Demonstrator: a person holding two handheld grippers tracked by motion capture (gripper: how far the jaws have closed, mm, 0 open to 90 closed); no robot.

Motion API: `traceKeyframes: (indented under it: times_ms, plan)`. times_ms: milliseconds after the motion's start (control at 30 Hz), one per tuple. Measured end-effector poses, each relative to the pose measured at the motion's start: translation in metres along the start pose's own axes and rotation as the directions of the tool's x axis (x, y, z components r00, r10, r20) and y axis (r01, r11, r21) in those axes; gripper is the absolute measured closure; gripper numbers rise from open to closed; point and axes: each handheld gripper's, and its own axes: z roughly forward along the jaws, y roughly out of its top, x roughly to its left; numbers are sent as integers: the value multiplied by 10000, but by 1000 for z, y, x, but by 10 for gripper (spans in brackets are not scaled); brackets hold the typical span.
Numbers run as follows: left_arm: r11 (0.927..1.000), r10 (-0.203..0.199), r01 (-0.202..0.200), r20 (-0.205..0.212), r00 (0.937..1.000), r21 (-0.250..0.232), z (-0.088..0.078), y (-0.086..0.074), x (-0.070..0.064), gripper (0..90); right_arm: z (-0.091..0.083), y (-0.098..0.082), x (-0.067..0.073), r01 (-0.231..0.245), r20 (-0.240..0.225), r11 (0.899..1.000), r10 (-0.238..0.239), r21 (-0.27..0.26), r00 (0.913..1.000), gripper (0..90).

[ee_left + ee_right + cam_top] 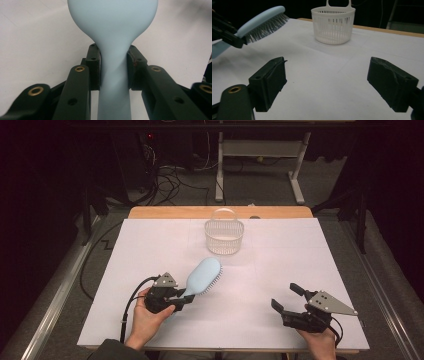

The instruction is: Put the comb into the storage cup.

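Hairbrush [204, 276] handle sits clamped between the jaws of my left gripper [186, 298], the pale blue head raised off the white table cover [280, 265], bristles turned down and to the right. Beyond it, toward the table's far edge, stands a white slotted basket [224, 237]. My right gripper [286, 297] hangs wide apart, nothing between its pads.

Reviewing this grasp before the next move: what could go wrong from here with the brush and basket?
1. The left gripper clamps the hairbrush on its narrow handle only, head cantilevered out front; it may pivot or slip when swung.
2. The basket is light-looking, with a raised handle; the long brush could clip the rim and tip it.
3. The right gripper is open and far off, so nothing steadies the basket.
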Motion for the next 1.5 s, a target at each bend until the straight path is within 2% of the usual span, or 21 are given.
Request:
traceKeyframes:
  times_ms: [67, 167, 433, 600, 900, 1067, 1267, 1433, 1500]
  plan:
    - [10000, 28, -28, 22, 10000, 3, 1, 0, -2, 691, 2, 1, 2, -218, -143, 9995, 214, -242, 9997, 160]
    - [9999, 104, -105, 61, 9999, 22, 3, 1, -4, 692, 4, 3, 7, -207, -268, 9991, 197, -374, 9994, 160]
    - [9997, 259, -259, 108, 9996, 20, 7, 3, -9, 692, 18, 4, 20, 44, -527, 10000, -40, 67, 9986, 176]
    - [9988, 476, -476, -5, 9989, 147, 11, 5, -14, 691, 25, 4, 25, -3, -791, 9991, 37, 430, 9969, 197]
    - [9977, 656, -658, 107, 9978, 168, 16, 9, -21, 691, 40, 4, 38, -26, -1385, 9981, 110, 609, 9903, 196]
    - [9962, 864, -865, 111, 9962, 92, 17, 12, -25, 691, 49, 6, 45, 102, -1595, 9981, -3, 614, 9872, 192]
    - [9955, 943, -945, 188, 9954, 88, 20, 14, -30, 691, 59, 8, 51, -267, -1802, 9971, 391, 707, 9829, 169]
    - [9941, 1063, -1071, 397, 9935, 165, 25, 14, -34, 691, 67, 8, 56, -391, -2051, 9960, 548, 799, 9772, 165]
    - [9934, 1121, -1131, 465, 9926, 192, 28, 15, -36, 691, 71, 8, 58, -300, -2161, 9957, 485, 881, 9752, 164]
